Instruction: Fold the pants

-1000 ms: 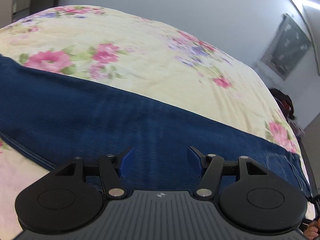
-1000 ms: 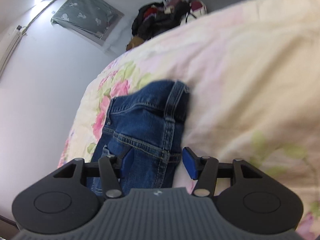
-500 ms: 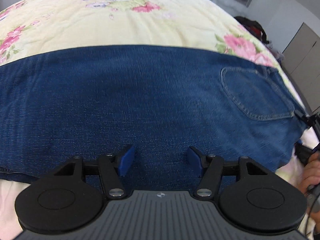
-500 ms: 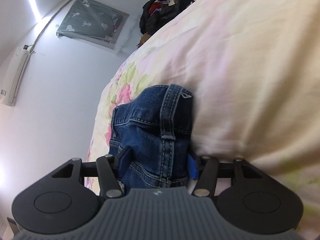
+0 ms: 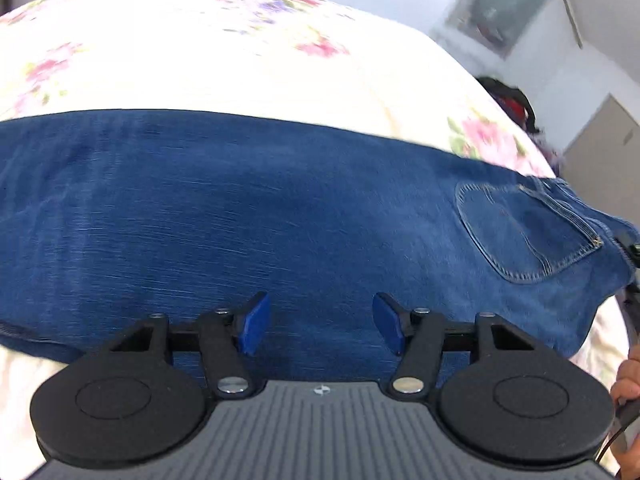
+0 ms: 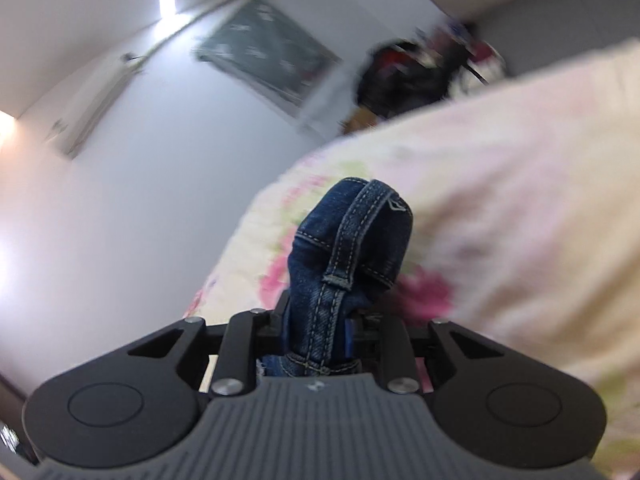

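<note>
The right gripper (image 6: 316, 332), its black jaws drawn close together, pinches a bunched fold of dark blue denim jeans (image 6: 348, 248), a belt loop with pale contrast stitching (image 6: 356, 232) arching up between and beyond the blue fingertip pads. The clamped fabric rises in a rounded hump above the jaws, its waistband seams thick and ridged.

The left gripper (image 5: 320, 322) hovers with its jaws set wide, the blue rubber pads (image 5: 252, 322) well apart and nothing between them. Directly beyond and below those pads the same jeans (image 5: 240, 216) lie spread in a broad band across the bed, the weave streaked with fine lighter threads. A curved back pocket outlined in tan double stitching (image 5: 524, 232) sits toward the right end of the garment, near where the cloth lifts at the frame's edge.

Under the denim stretches a cream cotton bedsheet printed with pink and purple flowers (image 5: 224, 48), soft and lightly creased. Beyond the bed stand a pale grey wall (image 6: 168, 168) and a heap of dark clothing (image 6: 416, 76), blurred.
</note>
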Demonstrator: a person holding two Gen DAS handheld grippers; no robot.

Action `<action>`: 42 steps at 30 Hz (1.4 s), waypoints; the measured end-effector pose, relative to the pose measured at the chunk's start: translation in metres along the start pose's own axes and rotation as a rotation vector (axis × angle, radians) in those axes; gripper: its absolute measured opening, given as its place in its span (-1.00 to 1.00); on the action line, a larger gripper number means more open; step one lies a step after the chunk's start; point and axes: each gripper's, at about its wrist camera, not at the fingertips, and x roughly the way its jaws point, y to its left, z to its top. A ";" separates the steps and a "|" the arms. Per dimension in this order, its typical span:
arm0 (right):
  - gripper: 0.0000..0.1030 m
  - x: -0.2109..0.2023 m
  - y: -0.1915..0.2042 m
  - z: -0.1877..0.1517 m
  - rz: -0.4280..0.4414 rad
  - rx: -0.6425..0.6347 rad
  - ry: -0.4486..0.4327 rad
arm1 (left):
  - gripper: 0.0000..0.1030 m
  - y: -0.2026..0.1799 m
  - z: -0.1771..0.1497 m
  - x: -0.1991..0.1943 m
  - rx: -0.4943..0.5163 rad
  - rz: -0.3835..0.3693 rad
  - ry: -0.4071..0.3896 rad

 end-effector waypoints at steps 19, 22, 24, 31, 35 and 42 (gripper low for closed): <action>-0.59 -0.024 0.219 -0.234 0.509 -1.230 0.324 | 0.34 0.169 -0.013 -0.079 -0.413 0.041 -0.098; -0.44 -0.021 0.207 -0.276 0.483 -1.413 0.457 | 0.34 0.168 -0.014 -0.081 -0.397 0.040 -0.089; -0.12 -0.031 0.210 -0.260 0.564 -1.347 0.472 | 0.34 0.165 -0.012 -0.080 -0.385 0.016 -0.091; 0.18 -0.047 0.194 -0.163 0.495 -0.810 0.405 | 0.41 0.133 -0.002 -0.066 -0.300 -0.111 -0.035; 0.16 -0.011 0.150 -0.119 0.202 -0.501 0.372 | 0.44 0.113 0.003 -0.053 -0.273 -0.166 -0.007; 0.16 0.026 0.092 -0.103 0.035 -0.190 0.505 | 0.39 0.094 0.012 -0.017 -0.271 -0.252 0.074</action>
